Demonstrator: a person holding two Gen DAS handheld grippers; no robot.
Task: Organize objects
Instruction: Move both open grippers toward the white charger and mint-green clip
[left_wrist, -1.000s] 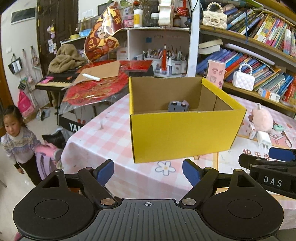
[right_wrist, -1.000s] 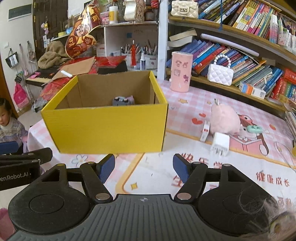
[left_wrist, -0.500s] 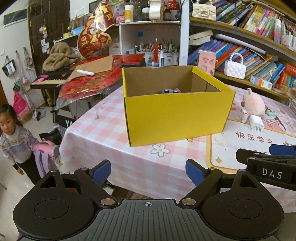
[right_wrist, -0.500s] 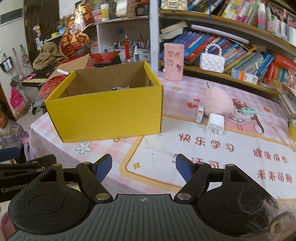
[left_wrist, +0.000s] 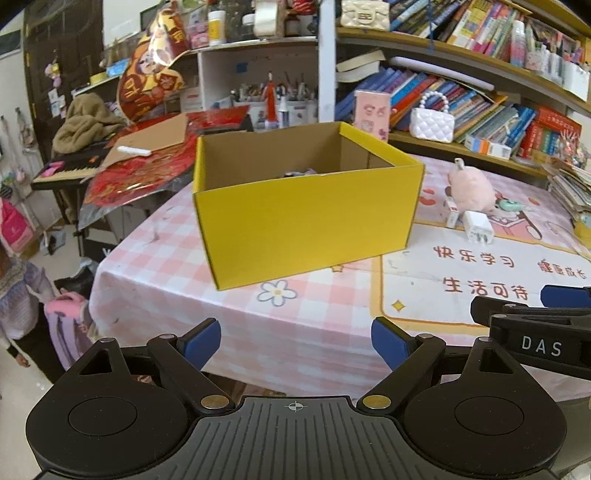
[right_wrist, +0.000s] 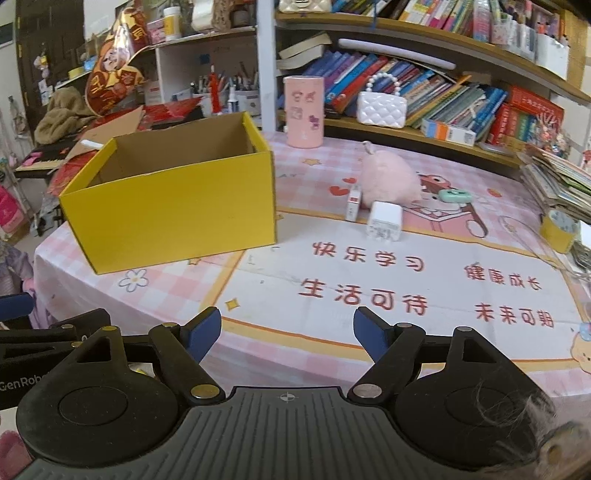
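Observation:
A yellow cardboard box (left_wrist: 306, 221) stands open on the pink checked table (left_wrist: 166, 266); it also shows in the right wrist view (right_wrist: 173, 218). Small items barely show over its rim (left_wrist: 299, 172). To its right lie a pink plush toy (right_wrist: 389, 177), a white charger (right_wrist: 384, 221), a small white box (right_wrist: 353, 203) and a mint green item (right_wrist: 454, 195). My left gripper (left_wrist: 295, 341) is open and empty, back from the table's near edge. My right gripper (right_wrist: 287, 332) is open and empty over the near edge.
A pink cylinder (right_wrist: 303, 110) stands behind the box. Bookshelves with a white quilted purse (right_wrist: 382, 107) run along the back. A tape roll (right_wrist: 559, 230) and stacked books (right_wrist: 557, 184) sit at the right. A child (left_wrist: 18, 295) stands at the left, beside a keyboard (left_wrist: 70, 170).
Both grippers have pulled back from the yellow box, which looks smaller and farther now. More of the table mat has come into view. Both stay open and empty.

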